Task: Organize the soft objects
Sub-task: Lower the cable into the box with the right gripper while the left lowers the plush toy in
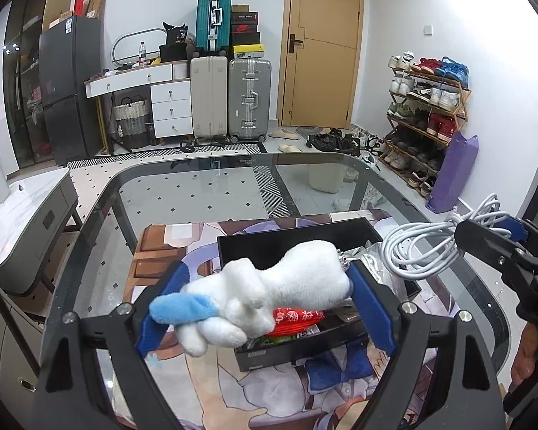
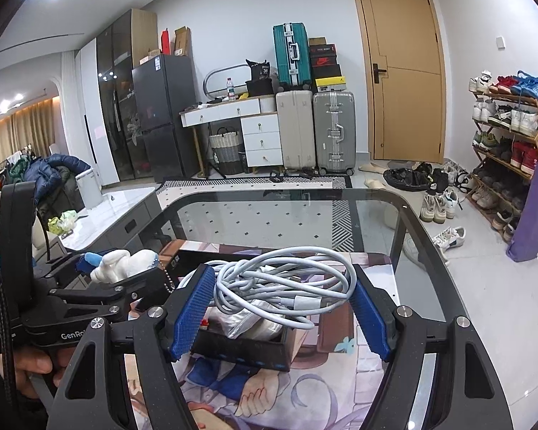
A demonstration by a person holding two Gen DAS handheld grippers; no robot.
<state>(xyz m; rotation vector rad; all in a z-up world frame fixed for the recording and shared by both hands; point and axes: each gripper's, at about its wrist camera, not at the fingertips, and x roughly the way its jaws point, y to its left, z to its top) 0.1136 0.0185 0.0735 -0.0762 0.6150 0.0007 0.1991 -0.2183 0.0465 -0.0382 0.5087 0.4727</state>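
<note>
My left tool (image 1: 265, 301) clamps a white plush toy (image 1: 287, 286) between its blue pads (image 1: 371, 308), the toy's blue tip (image 1: 183, 310) pointing toward 9 o'clock. It hangs above the black box (image 1: 294, 240), which stands on a printed mat (image 1: 168, 243) on the glass surface (image 1: 197, 193). Under the toy, inside the box, I see a red packet (image 1: 297, 320) with white characters that I cannot read. A ball chain (image 2: 168, 281) dangles from the toy in the right wrist view.

My right tool (image 2: 281, 308) grips a coiled white cable (image 2: 283, 279), its pads pressed against the bundle from both sides, over the near end of the box, where a silvery bag (image 2: 247, 322) lies. On the left tool's body at 8 o'clock in that view I read "GenRo", the rest cut off.

Toward 12 o'clock a stack of shoeboxes (image 2: 324, 66) sits atop grey suitcases (image 2: 333, 132); one red box seems to carry a swoosh mark, its lettering too small to read.
</note>
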